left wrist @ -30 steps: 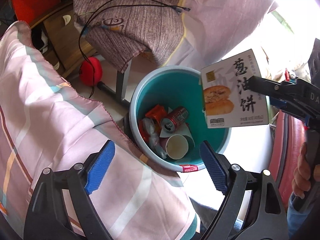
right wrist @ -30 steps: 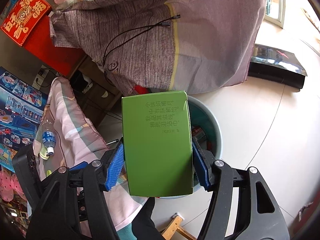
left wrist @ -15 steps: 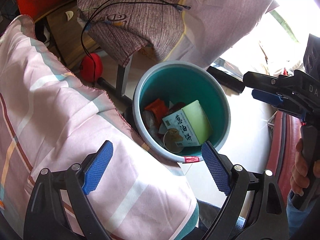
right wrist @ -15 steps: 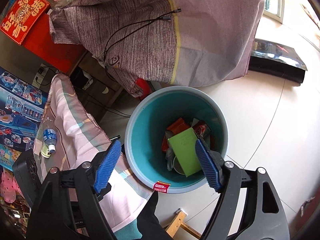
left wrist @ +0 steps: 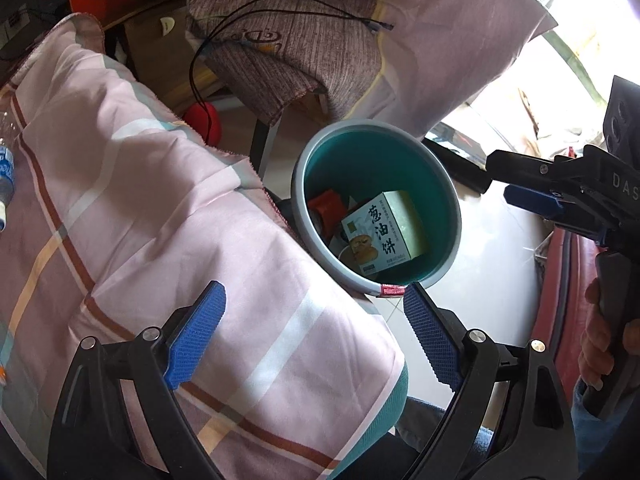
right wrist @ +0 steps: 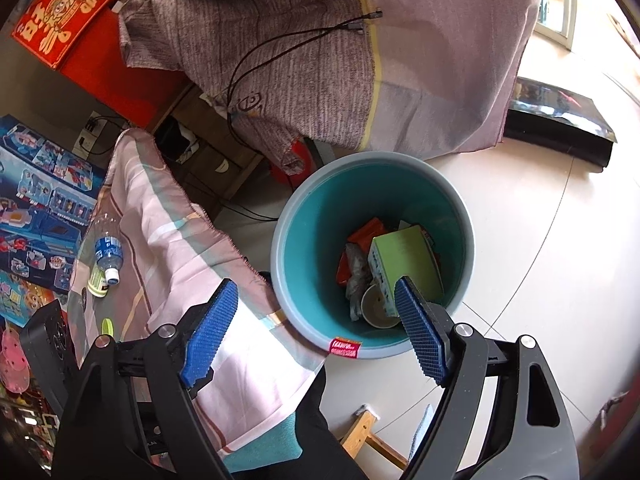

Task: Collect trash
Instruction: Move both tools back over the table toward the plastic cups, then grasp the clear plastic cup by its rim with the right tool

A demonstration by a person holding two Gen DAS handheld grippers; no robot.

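Green-backed snack box lies inside the teal bin, tilted on top of other trash: an orange wrapper, a paper cup, crumpled plastic. Likely it rests at a slant because the pile beneath is uneven. In the left wrist view its printed face points up.

Right claw hangs above the bin's near rim, jaws opening, nothing between them; the box sits well below, next to the right pad in the picture but not touching it. Left claw is released too, jaws wide, empty, over the edge of the pink plaid cloth covering the bench; the bin is ahead of it, apart.

A plastic bottle and a small jar lie on the cloth — probably next trash candidates. Bin stands on the floor just beside the bench, handy for dropping.
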